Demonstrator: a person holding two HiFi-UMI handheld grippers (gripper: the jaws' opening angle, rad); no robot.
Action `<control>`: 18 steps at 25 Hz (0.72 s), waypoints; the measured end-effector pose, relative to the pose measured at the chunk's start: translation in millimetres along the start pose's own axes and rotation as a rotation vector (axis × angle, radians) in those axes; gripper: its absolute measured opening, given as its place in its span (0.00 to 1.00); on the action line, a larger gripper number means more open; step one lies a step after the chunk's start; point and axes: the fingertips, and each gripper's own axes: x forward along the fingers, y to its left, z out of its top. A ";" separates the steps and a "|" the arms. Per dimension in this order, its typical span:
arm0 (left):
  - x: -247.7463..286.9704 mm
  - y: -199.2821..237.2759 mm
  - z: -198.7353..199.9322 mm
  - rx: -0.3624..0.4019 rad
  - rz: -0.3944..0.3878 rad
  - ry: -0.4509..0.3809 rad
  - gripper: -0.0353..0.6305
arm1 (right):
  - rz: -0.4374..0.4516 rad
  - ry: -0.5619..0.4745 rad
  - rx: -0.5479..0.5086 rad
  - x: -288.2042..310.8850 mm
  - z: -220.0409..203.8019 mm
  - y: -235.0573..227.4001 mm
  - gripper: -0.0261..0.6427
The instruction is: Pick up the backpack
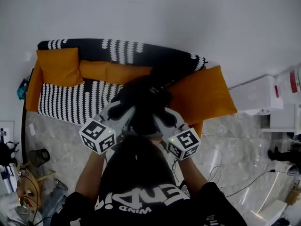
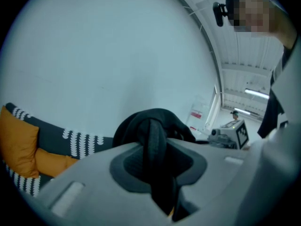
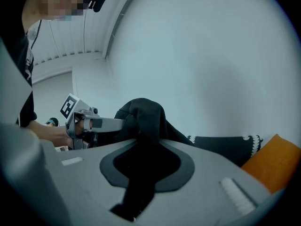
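A black backpack (image 1: pixel 142 99) hangs in the air between my two grippers, above the front of a sofa (image 1: pixel 61 98). My left gripper (image 1: pixel 123 111) grips it from the left and my right gripper (image 1: pixel 162 115) from the right. In the left gripper view my left gripper (image 2: pixel 155 159) is shut on a black strap (image 2: pixel 153 138) that runs up to the backpack's bulk (image 2: pixel 162 119). The right gripper view has my right gripper (image 3: pixel 146 164) shut on another black strap (image 3: pixel 143 142) under the backpack (image 3: pixel 141 112). Each gripper shows in the other's view.
The sofa is black and white with orange cushions (image 1: pixel 202 95). A white cabinet (image 1: pixel 256 95) stands to the right, and cables (image 1: pixel 244 182) lie on the marble floor. A small dark bin (image 1: pixel 40 155) and clutter sit at the left. A plain wall stands behind.
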 end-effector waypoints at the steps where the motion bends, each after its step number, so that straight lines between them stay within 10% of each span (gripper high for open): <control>1: -0.3 -0.2 -2.3 -0.001 0.010 0.001 0.18 | 0.009 0.004 0.002 0.4 -2.1 -0.5 0.13; 18: -133.8 -55.5 -70.9 0.004 -0.042 0.000 0.18 | -0.034 0.002 0.004 -48.5 -67.0 137.9 0.13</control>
